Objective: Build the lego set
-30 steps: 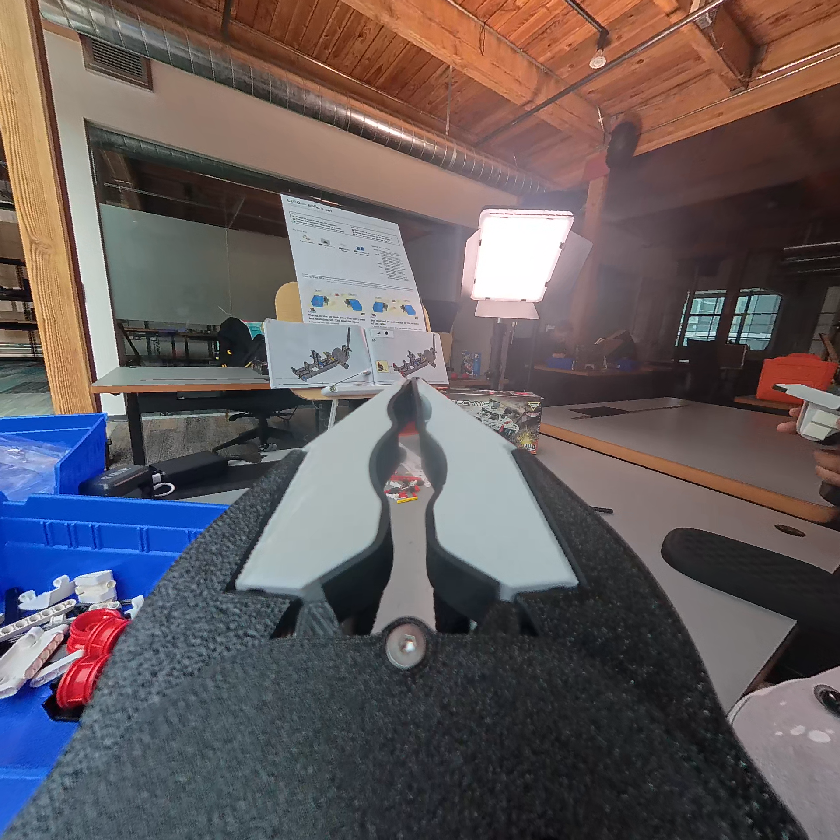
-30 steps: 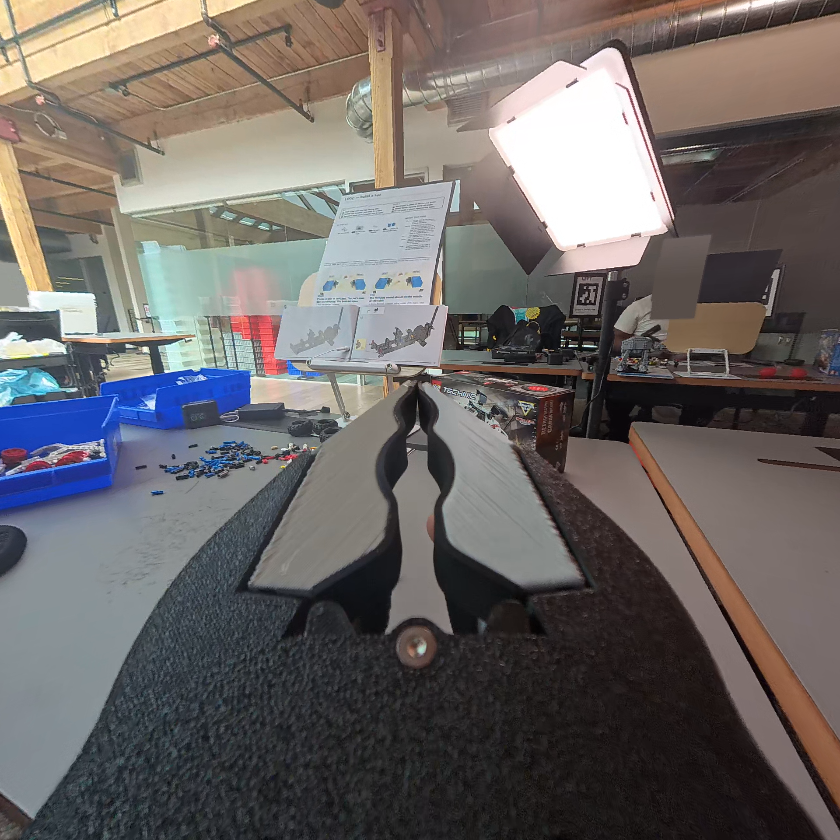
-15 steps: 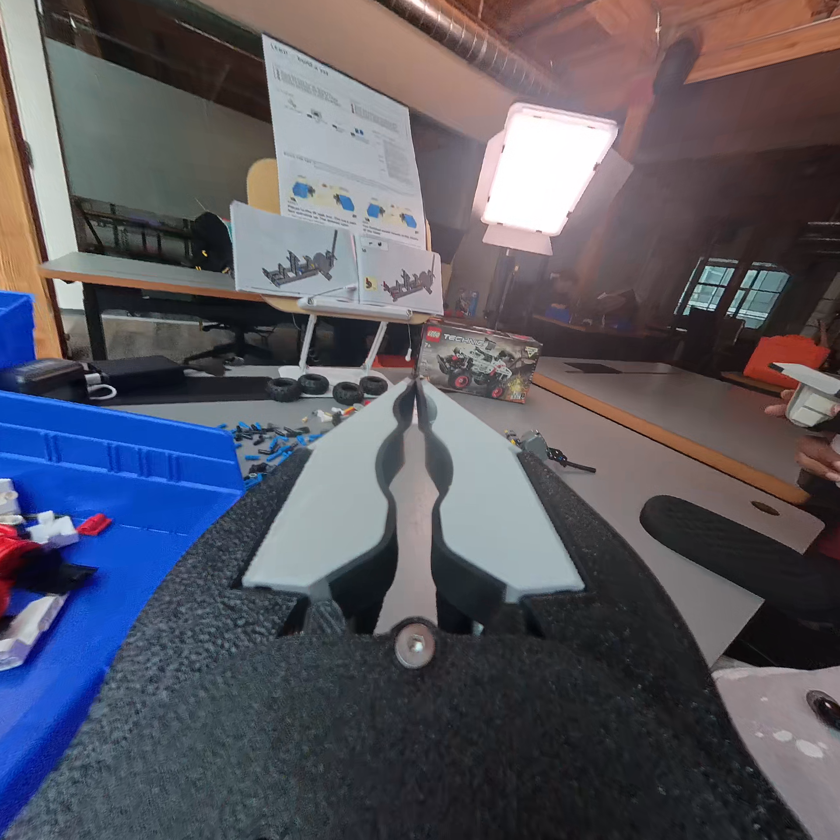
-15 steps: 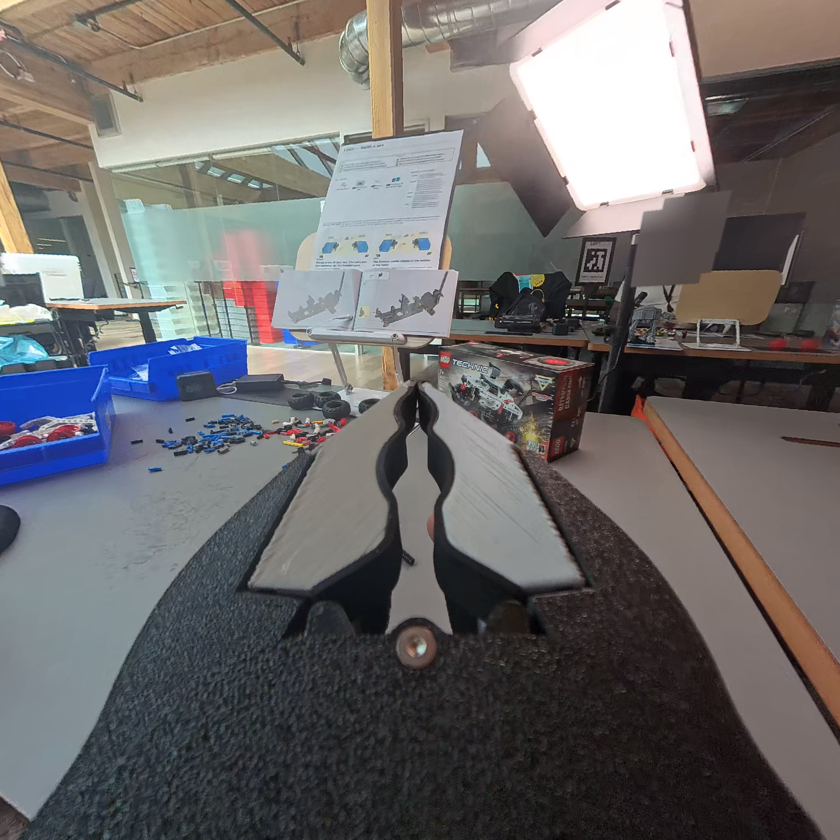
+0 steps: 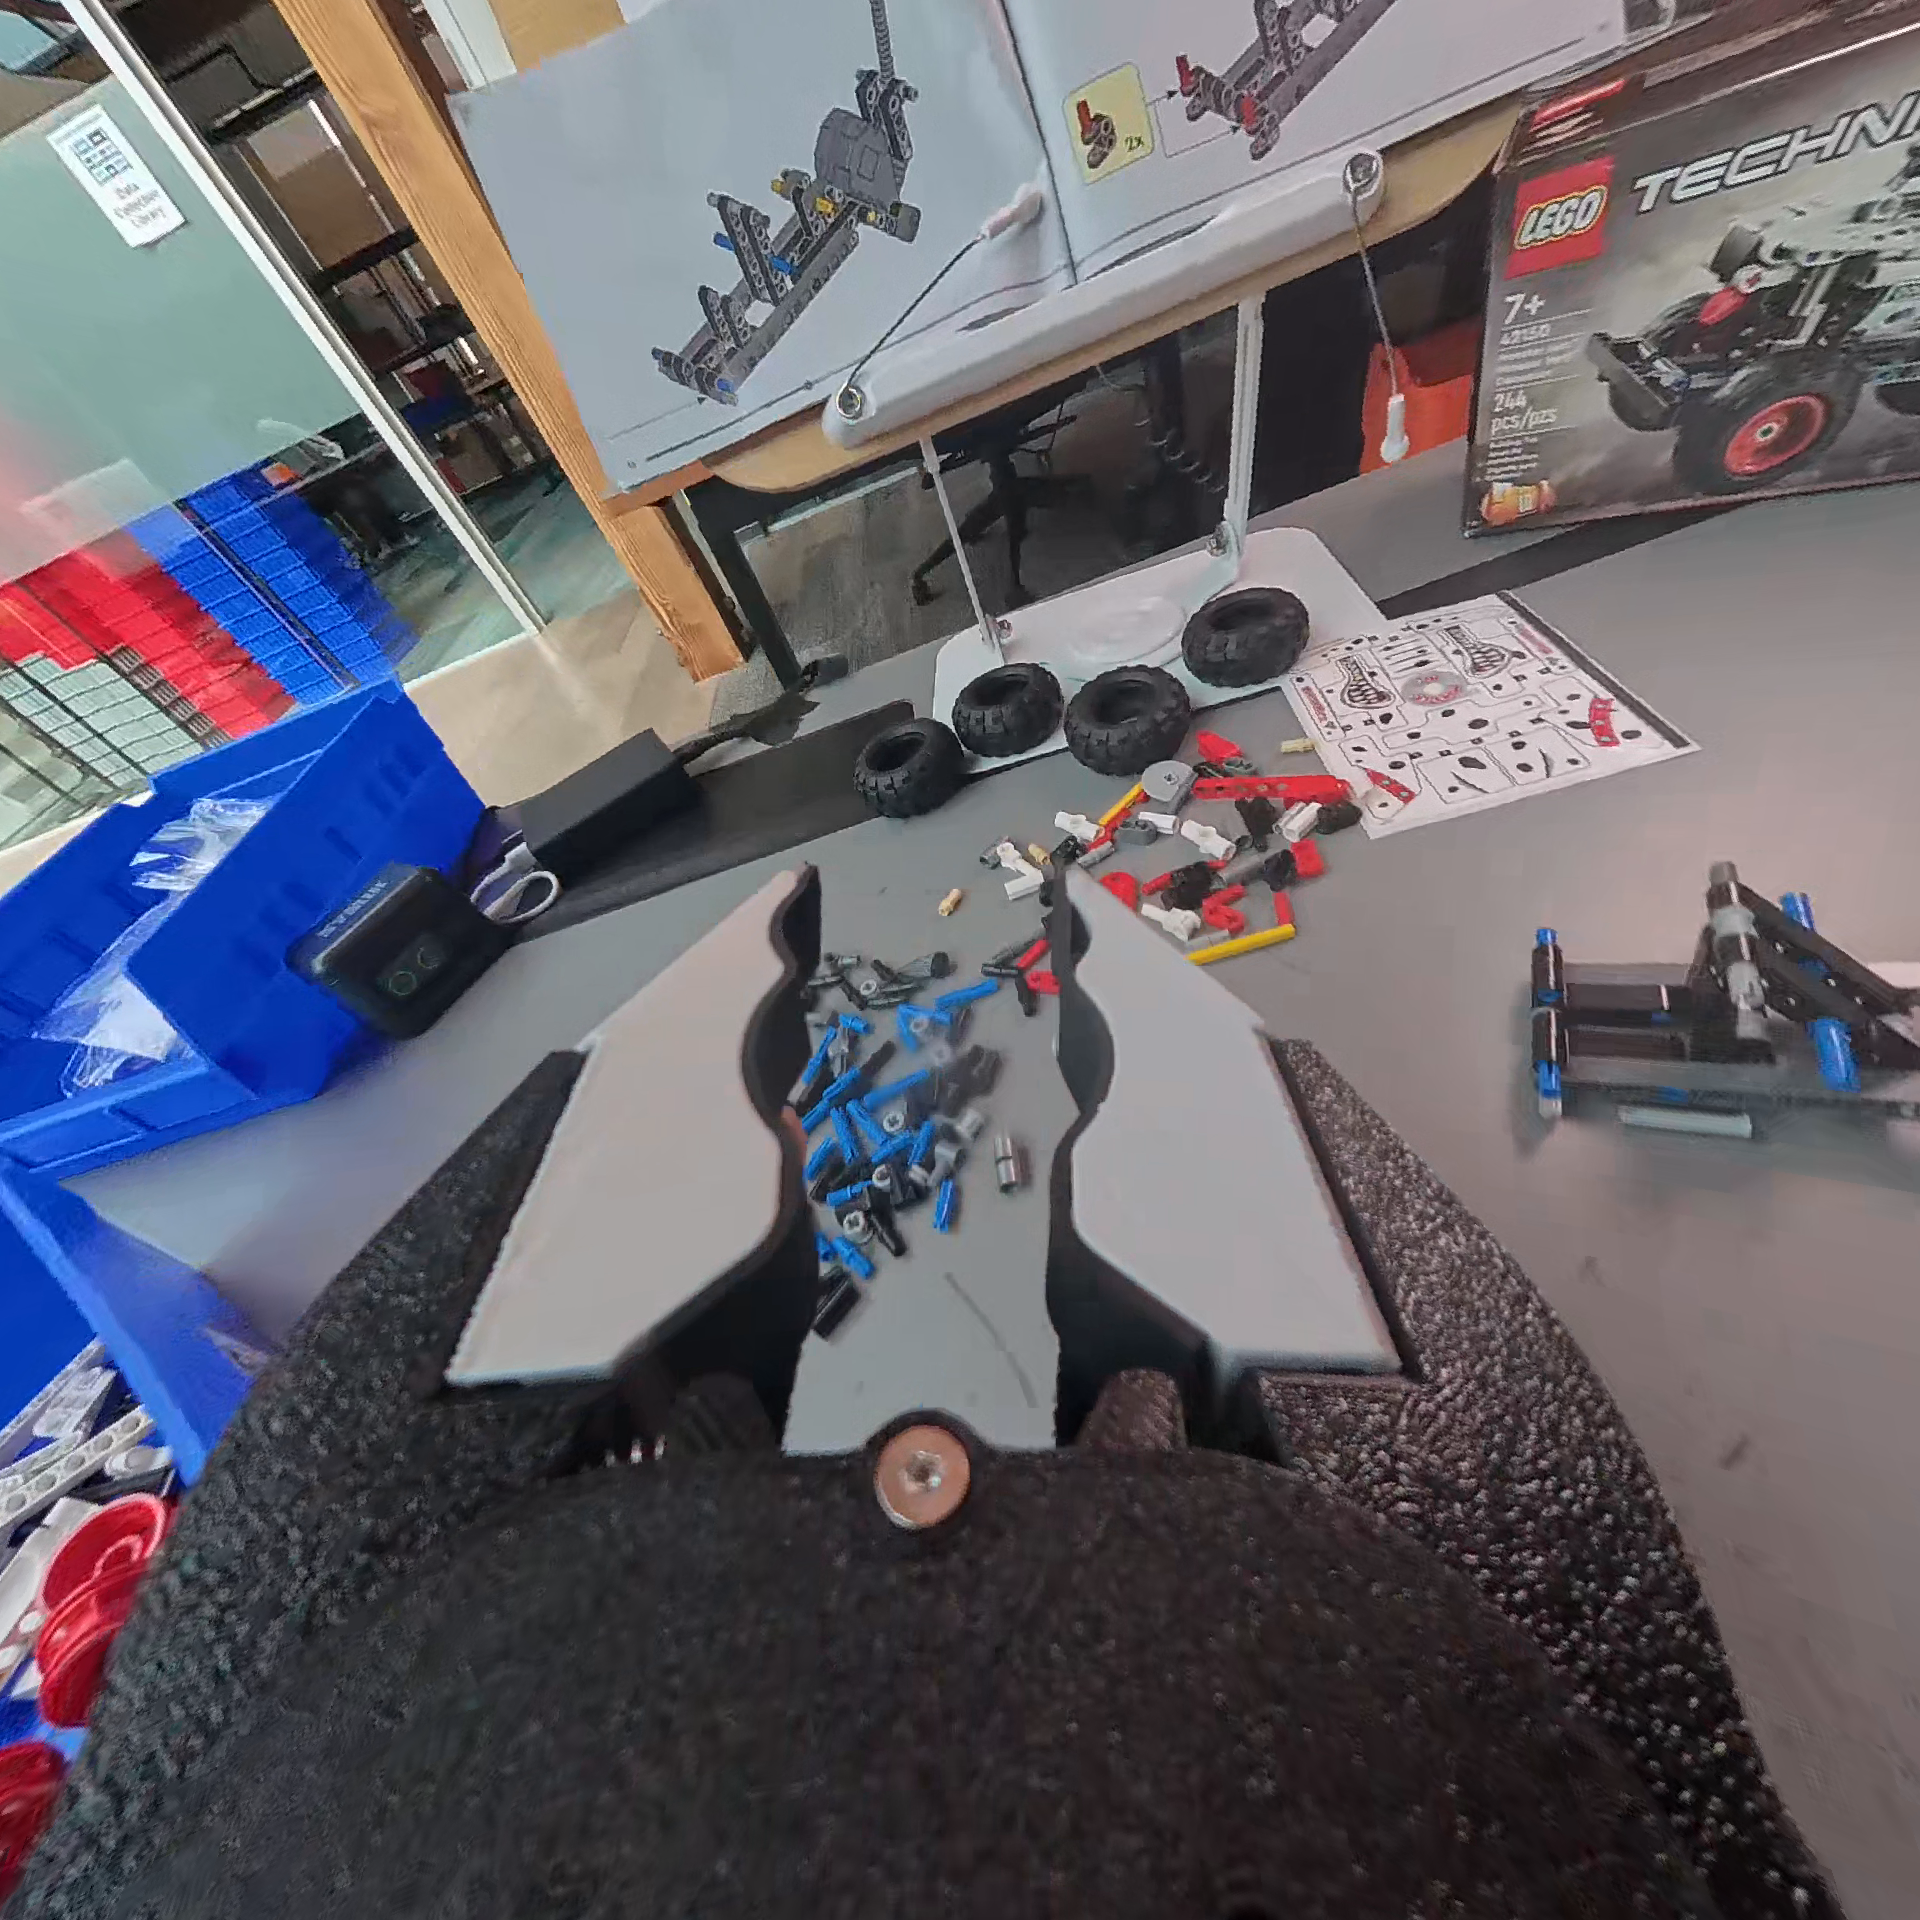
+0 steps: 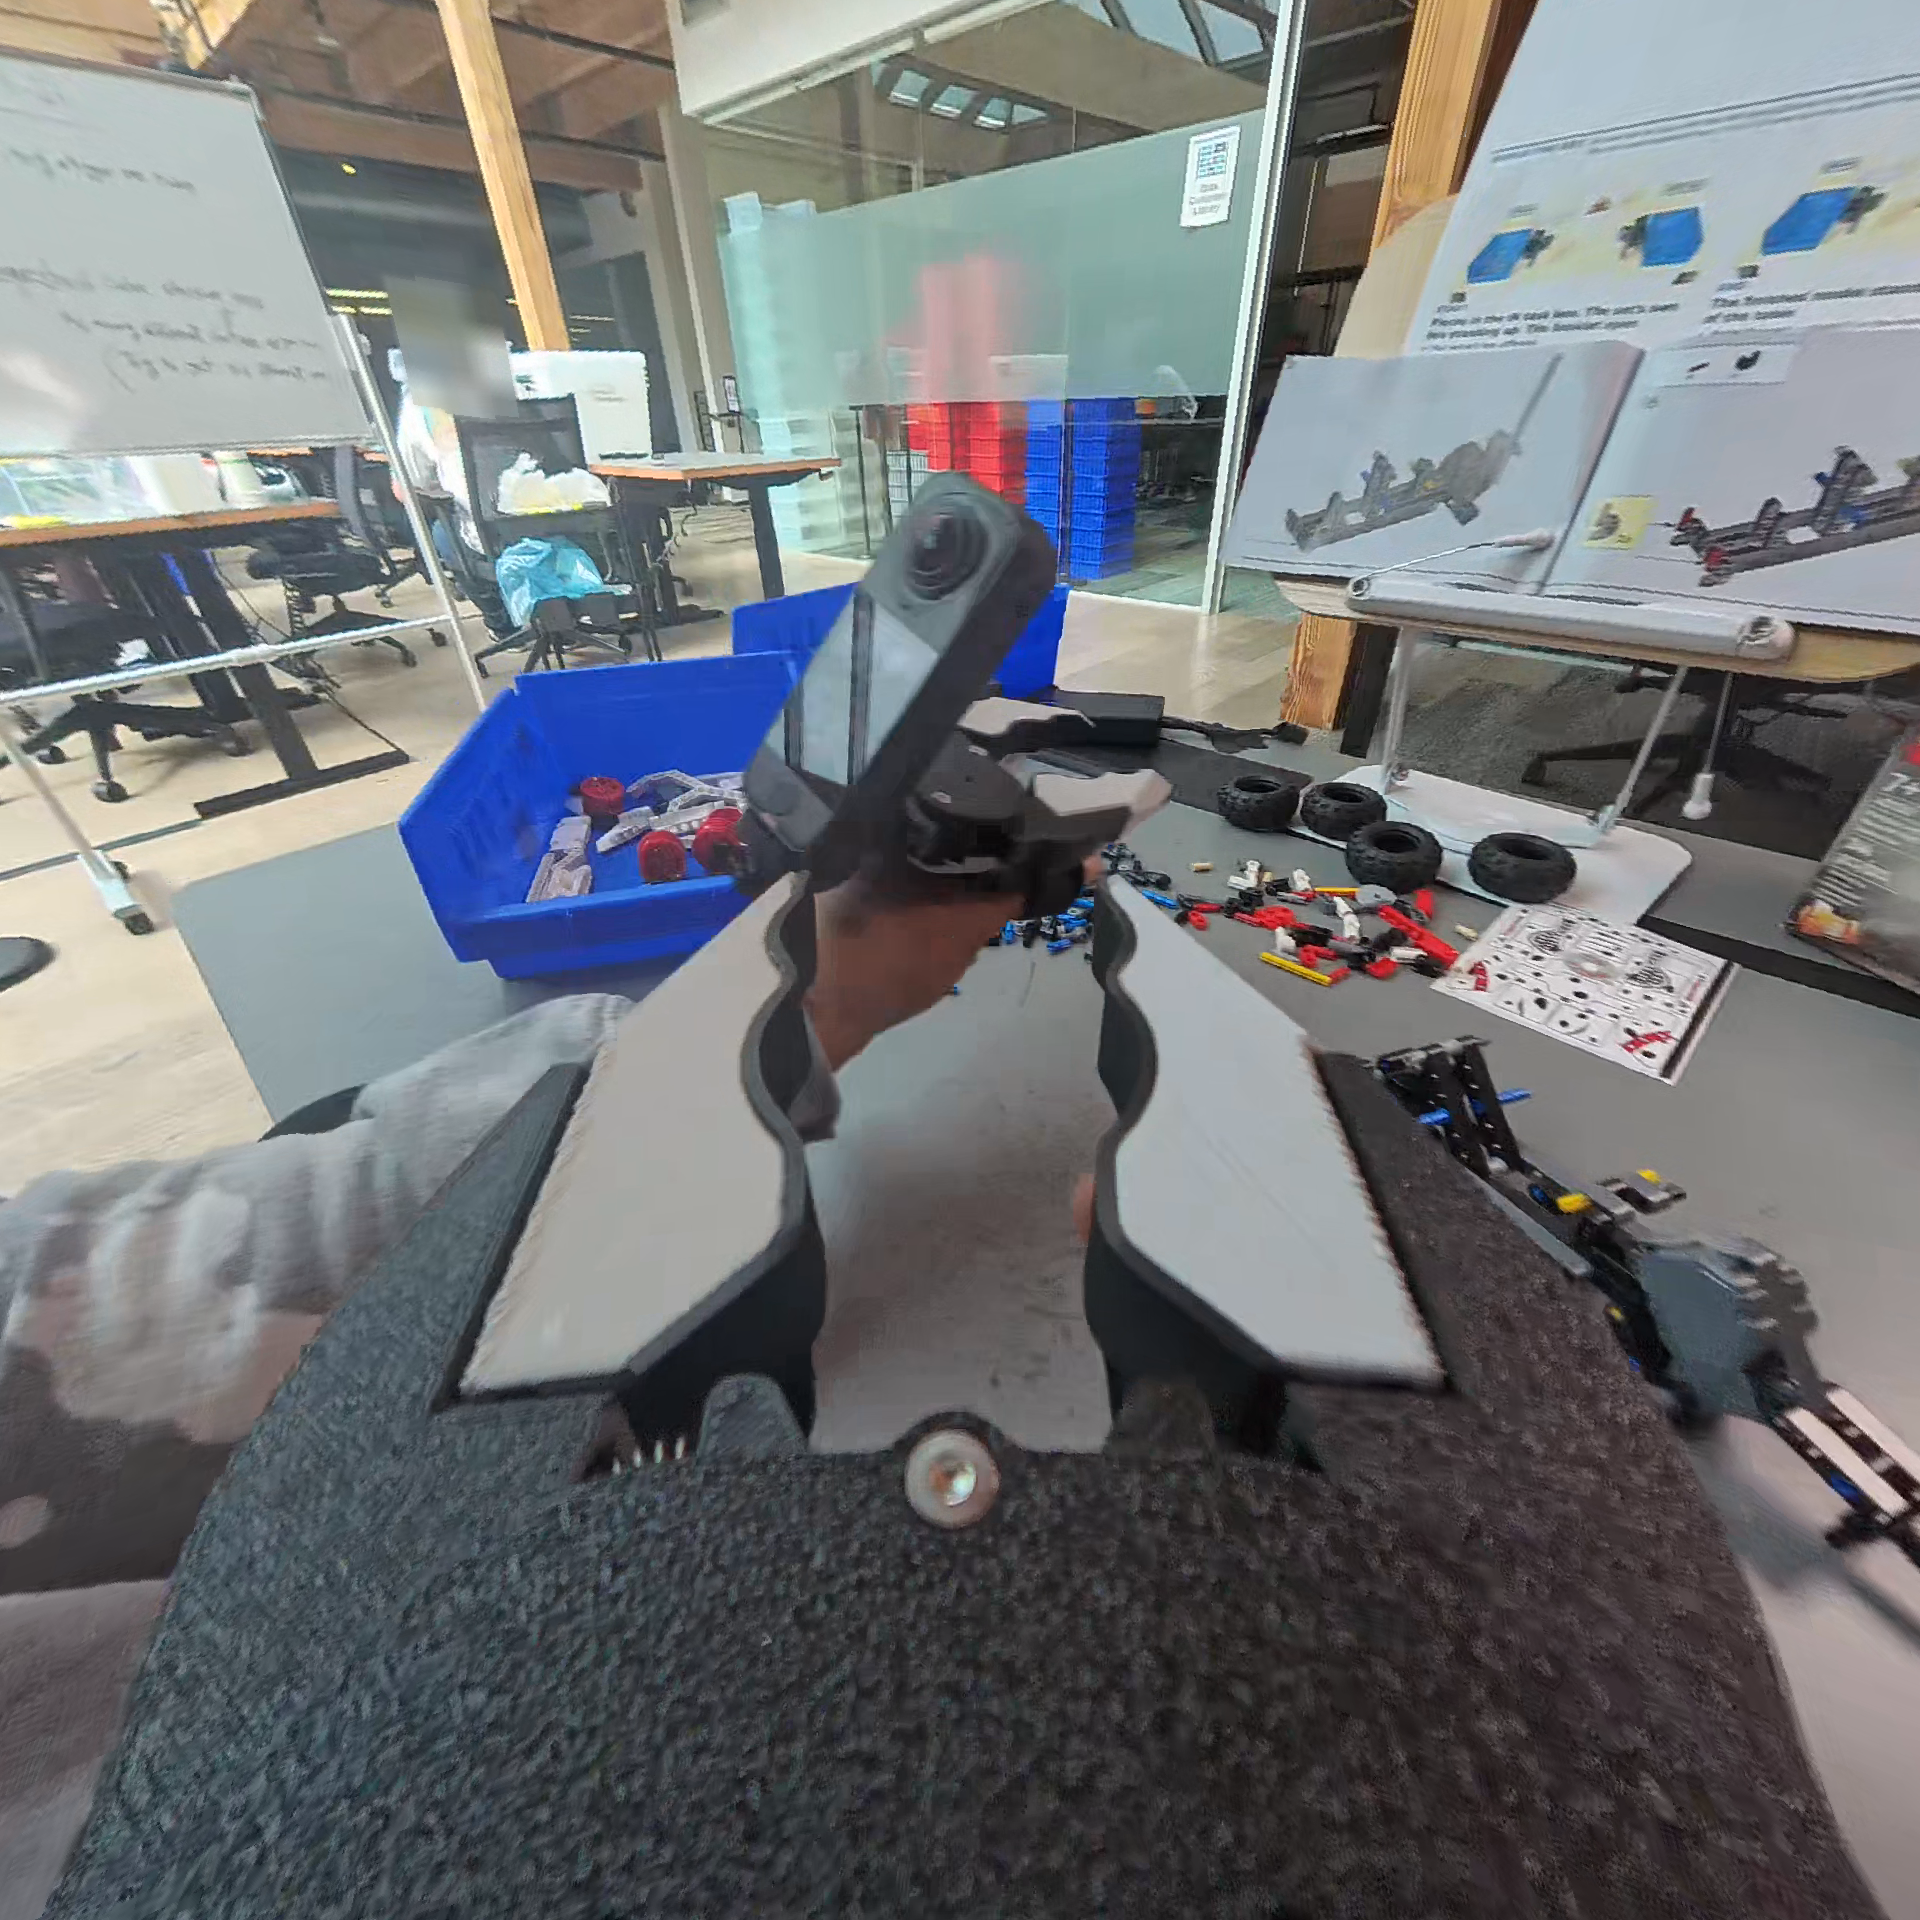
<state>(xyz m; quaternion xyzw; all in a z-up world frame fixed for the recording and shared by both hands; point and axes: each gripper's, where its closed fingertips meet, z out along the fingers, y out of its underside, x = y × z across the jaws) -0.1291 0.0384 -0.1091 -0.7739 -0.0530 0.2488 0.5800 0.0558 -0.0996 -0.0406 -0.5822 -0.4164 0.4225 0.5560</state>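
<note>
My left gripper (image 5: 935,894) is open and empty, held over a pile of small blue, black and grey pins (image 5: 894,1101) on the grey table. Red, white and yellow parts (image 5: 1205,842) lie just beyond. The partly built black chassis (image 5: 1704,1018) stands to the right; it also shows in the right wrist view (image 6: 1621,1236). My right gripper (image 6: 945,904) is open and empty above the table. The left gripper with its camera (image 6: 935,748), held by a hand, shows ahead of it.
Several black tyres (image 5: 1081,707) and a sticker sheet (image 5: 1455,707) lie by the booklet stand (image 5: 1039,332). The set's box (image 5: 1704,312) stands at the right. Blue bins (image 5: 208,935) with red and white parts (image 6: 644,831) line the left side. The gap from one gripper's tips to the other's is roughly 25 centimetres.
Both grippers have opened from shut. Both have tilted down towards the table and moved forward, so the loose parts and the chassis have come into view.
</note>
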